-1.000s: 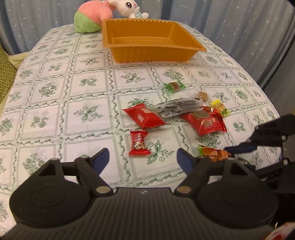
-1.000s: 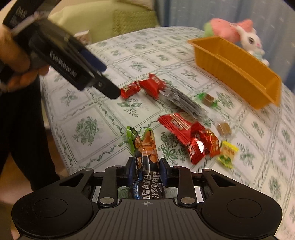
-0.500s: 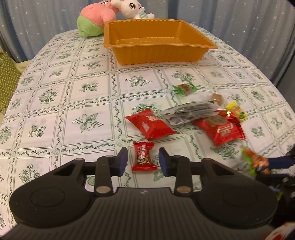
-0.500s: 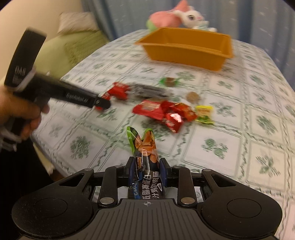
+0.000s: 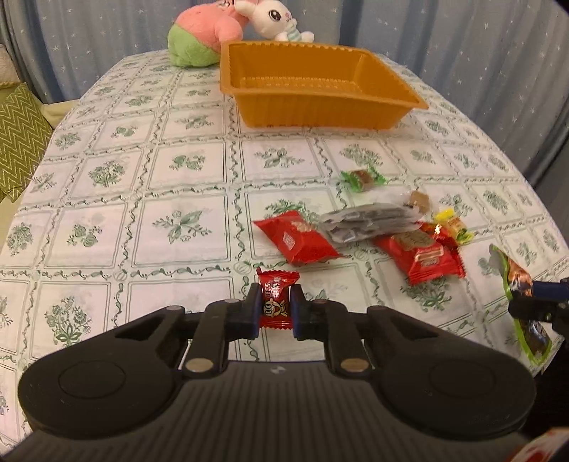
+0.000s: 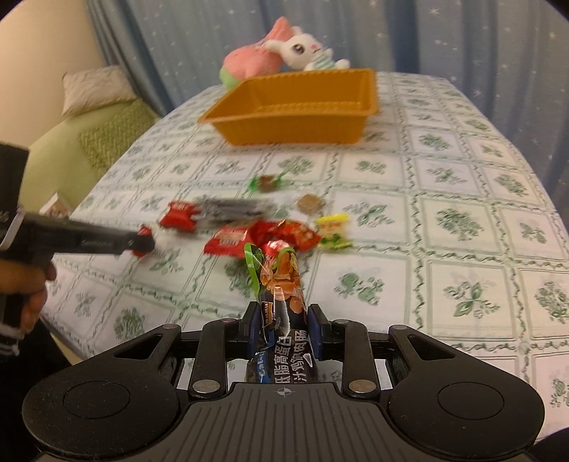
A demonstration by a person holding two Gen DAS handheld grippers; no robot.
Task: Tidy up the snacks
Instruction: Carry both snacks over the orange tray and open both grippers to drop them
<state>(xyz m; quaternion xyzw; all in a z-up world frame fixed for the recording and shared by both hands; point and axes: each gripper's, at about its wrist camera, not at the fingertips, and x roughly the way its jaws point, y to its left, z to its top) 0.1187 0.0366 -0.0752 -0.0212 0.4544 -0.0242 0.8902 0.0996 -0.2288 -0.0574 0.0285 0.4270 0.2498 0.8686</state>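
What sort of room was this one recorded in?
Probably a home living or bedroom: a table under a floral cloth, plush toys before star-print curtains, and a cushioned green seat beside it.

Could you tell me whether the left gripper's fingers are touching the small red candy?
Touching: the left wrist view shows both fingers pressed against the sides of the small red candy.

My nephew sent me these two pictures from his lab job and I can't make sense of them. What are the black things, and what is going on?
No robot: a person holds black tongs in each hand, each carrying a camera. The left tongs have just closed on a small red candy. The right tongs grip a long sausage snack packet. Other wrapped snacks lie on the flowered tablecloth. Behind them sits an orange tray, nothing visible inside, and beyond it plush toys.
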